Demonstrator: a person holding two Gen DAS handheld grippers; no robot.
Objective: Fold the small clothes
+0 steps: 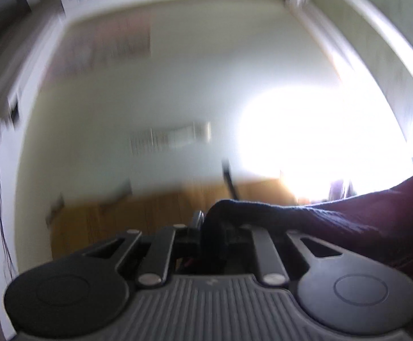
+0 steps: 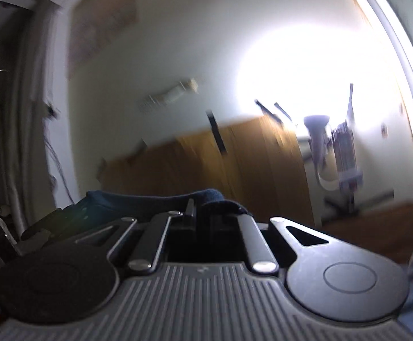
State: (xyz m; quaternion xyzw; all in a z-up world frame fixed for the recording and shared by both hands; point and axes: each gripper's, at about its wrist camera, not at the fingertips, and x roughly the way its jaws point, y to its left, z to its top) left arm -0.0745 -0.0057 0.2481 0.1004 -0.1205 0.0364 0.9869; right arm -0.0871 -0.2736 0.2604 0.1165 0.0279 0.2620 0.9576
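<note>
Here, garment (image 1: 263, 213) pinched in left gripper (image 1: 206, 227).

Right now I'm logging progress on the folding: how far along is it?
Nothing visibly folded yet. In hand: the left gripper and the right gripper each pinch the dark garment, lifted and stretched between them. Left: laying it down and folding; no surface shows.
</note>
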